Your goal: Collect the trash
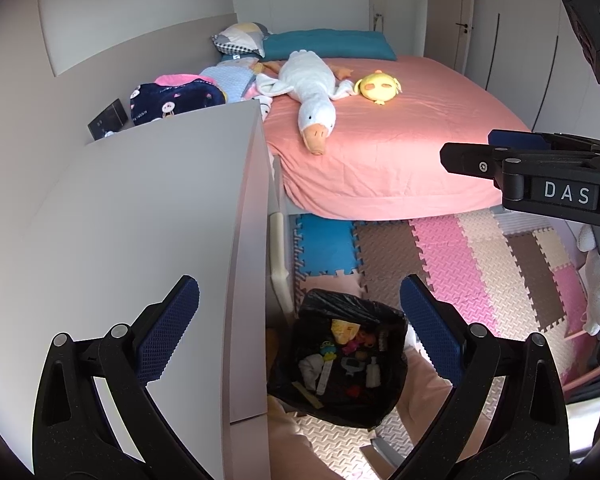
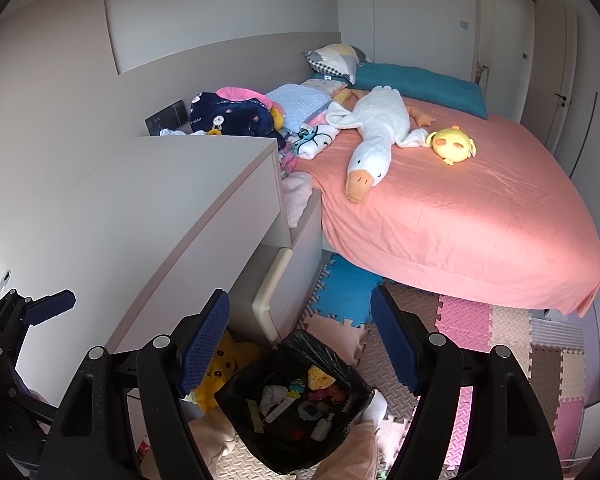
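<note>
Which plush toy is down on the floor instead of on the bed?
The yellow bear plush, wedged between the dresser and the black-lined trash bin. The white goose and the round yellow chick both lie on the pink bedsheet.

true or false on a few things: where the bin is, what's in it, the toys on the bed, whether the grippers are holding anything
1. The black-lined trash bin stands on the foam floor mat. True.
2. The bin is empty. False: small items lie inside.
3. The white goose plush lies on the pink bed. True.
4. The right gripper grips a bottle. False: its jaws stand open, empty.
5. The left gripper is open. True.
</note>
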